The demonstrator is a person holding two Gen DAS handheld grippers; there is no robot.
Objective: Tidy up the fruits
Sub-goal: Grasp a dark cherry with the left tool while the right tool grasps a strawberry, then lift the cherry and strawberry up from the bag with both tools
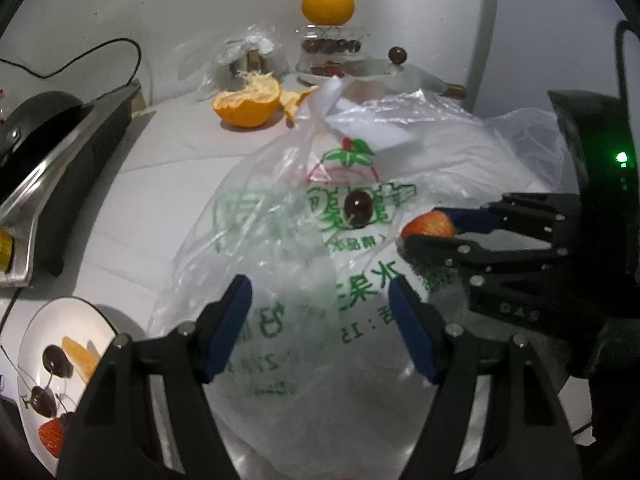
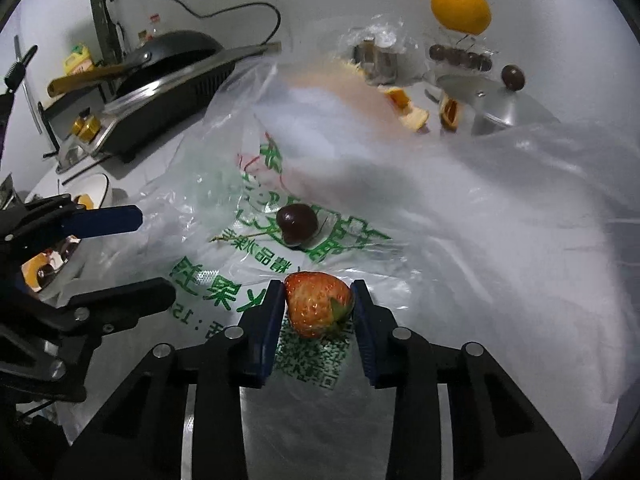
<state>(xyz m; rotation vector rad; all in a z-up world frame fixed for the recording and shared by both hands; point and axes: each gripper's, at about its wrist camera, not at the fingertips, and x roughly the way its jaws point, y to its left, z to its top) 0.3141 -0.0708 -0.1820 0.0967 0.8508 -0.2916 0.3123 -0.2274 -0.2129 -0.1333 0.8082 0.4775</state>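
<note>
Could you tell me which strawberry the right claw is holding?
The strawberry on the plastic bag, pinched in the right claw; the other lies on the plate.

A pale worktop (image 1: 152, 184) runs ahead of the hand-held gripper to a plain white wall (image 1: 180, 4), the light dim and cool. To the gripper's left stands a cooktop (image 2: 168, 96) with a steel rim, carrying a black pan (image 2: 172, 50). A black cable (image 2: 224, 10) loops along the wall behind it. Further left, bottles (image 2: 80, 60) crowd a dark corner. Ahead and to the right, a vertical pale strip (image 1: 486, 20) runs up the wall.
</note>
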